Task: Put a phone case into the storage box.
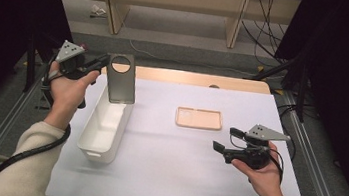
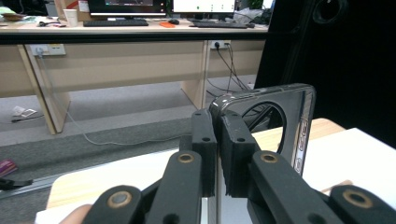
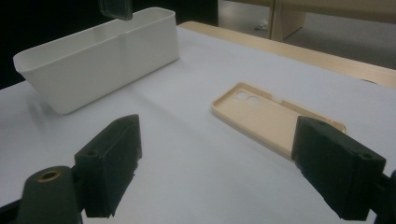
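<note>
- Above the far end of the white bin (image 1: 103, 129), the left hand-held gripper (image 1: 102, 63) hangs in the air with its jaws clamped on the edge of a dark phone case (image 1: 121, 79).
- Dark phone case: held upright, clear of the counter (image 1: 177, 179); glossy grey, rounded corners, one large round camera cutout near its top (image 2: 266, 123). No readable writing on it.
- Left hand (image 1: 67, 92): raised, wrist bent, cream sleeve; grey three-cornered plate on top of the gripper.
- Right hand-held gripper (image 1: 223, 139): jaws wide apart, nothing between them, held low over the counter and pointing toward the peach phone case (image 1: 199, 118).
- Peach phone case: lies flat, hollow side up, matte, two small round holes at one corner (image 3: 247, 99).
- White bin: long, smooth plastic, open top.
- Counter: white sheet over a pale wood board.
</note>
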`<state>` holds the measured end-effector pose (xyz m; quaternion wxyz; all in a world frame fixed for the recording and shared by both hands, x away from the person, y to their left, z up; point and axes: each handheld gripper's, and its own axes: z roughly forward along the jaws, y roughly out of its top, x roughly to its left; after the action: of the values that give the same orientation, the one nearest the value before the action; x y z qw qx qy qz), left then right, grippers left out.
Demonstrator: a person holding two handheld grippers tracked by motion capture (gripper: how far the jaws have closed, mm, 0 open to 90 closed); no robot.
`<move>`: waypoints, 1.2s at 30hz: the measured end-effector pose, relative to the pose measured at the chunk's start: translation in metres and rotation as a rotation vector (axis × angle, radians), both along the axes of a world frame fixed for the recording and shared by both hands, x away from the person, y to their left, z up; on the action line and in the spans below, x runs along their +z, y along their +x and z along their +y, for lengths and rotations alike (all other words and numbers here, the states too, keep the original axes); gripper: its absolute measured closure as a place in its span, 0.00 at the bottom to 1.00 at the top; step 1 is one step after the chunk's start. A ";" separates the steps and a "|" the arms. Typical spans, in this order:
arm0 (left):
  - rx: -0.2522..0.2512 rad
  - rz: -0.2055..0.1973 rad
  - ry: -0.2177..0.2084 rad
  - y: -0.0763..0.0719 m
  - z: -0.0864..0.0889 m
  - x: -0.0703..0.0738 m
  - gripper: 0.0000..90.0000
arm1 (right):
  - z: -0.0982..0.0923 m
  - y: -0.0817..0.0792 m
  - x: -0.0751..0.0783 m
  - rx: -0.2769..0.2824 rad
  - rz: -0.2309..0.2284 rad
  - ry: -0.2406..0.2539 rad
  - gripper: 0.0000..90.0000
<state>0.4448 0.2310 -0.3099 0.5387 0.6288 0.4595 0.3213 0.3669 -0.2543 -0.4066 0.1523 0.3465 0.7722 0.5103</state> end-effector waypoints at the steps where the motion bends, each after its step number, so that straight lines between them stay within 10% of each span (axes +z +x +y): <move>1: 0.000 0.000 0.004 0.001 0.001 0.000 0.94 | 0.000 0.000 0.000 0.000 0.000 0.000 0.19; 36: 0.008 0.010 0.078 0.042 0.015 -0.017 0.94 | 0.000 0.001 -0.001 -0.005 0.002 -0.001 0.19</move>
<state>0.4871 0.2458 -0.3271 0.5102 0.6490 0.4520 0.3379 0.3677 -0.2548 -0.4072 0.1531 0.3487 0.7719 0.5091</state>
